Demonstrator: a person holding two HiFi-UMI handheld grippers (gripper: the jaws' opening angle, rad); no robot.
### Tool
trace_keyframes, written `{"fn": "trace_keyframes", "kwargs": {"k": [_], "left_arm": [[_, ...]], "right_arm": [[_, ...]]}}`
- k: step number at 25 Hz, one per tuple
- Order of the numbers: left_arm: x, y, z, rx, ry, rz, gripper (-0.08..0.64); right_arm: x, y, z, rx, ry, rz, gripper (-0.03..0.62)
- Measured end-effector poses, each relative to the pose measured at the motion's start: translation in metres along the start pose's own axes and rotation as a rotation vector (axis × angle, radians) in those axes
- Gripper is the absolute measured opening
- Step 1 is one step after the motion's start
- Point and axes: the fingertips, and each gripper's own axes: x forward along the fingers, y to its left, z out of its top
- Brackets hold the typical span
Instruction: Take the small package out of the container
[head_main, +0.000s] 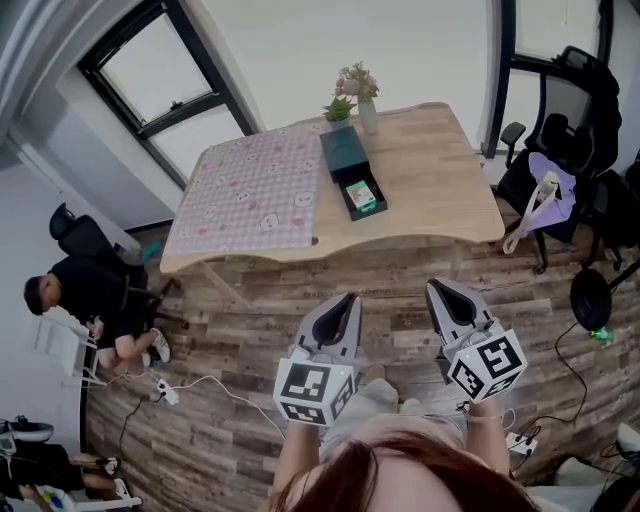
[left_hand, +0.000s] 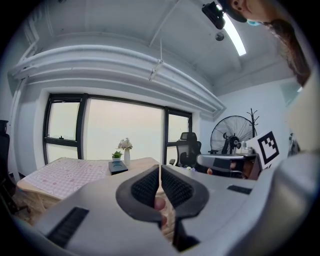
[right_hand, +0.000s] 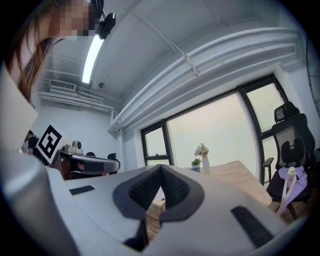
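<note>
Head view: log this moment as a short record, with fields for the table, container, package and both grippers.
table: wooden, pink patterned cloth over its left part in the picture
container: dark box beside the vase, near section open
small package: lying in the container's open section
left gripper: shut, empty, short of the table
right gripper: shut, empty, short of the table
task: not yet begun

small package (head_main: 362, 196): label too small | office chair (head_main: 582, 105): cut by edge

Your windows (left_hand: 125, 130) blow out white with daylight; a ceiling tube (right_hand: 92, 56) glares at eleven o'clock; fisheye distortion bends and darkens every edge.
</note>
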Motion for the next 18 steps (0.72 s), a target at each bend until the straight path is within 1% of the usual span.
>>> {"fn": "trace_keyframes", "kwargs": {"k": [8,18], "left_arm": [[0.02,0.03,0.005,0.007,0.01,-0.015,0.017],[0.045,0.073,0.003,-0.007,0.018,-0.028,0.017]], "right_arm": [[0.034,-0.004,0.002,0.026,-0.012,-0.006,0.0],[0.079,-0.007,0.001,0.049,-0.018,0.017,0.0]]}}
